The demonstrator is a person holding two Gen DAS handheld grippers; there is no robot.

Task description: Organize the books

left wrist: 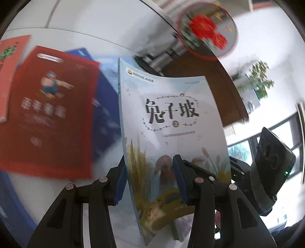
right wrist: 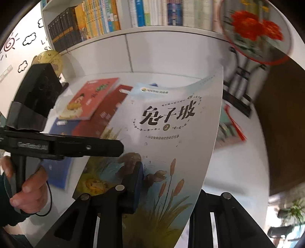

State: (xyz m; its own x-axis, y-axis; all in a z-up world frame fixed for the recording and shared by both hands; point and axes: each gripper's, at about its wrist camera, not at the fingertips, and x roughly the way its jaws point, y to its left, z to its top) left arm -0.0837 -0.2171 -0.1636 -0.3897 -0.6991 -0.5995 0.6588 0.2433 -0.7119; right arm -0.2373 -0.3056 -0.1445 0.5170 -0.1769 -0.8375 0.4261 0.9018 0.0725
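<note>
White bookshelf [right wrist: 133,32] holds upright book rows [right wrist: 99,19].

Books [left wrist: 51,114] crowd the white table [right wrist: 234,167]; its right side lies open.

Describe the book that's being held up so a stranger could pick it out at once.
Start at the white table below the bookshelf, where a red book, a pink one and blue ones lie flat. The pale blue book is lifted above them, clamped between the left gripper and right gripper. Only it has reeds and a brown rabbit.
</note>
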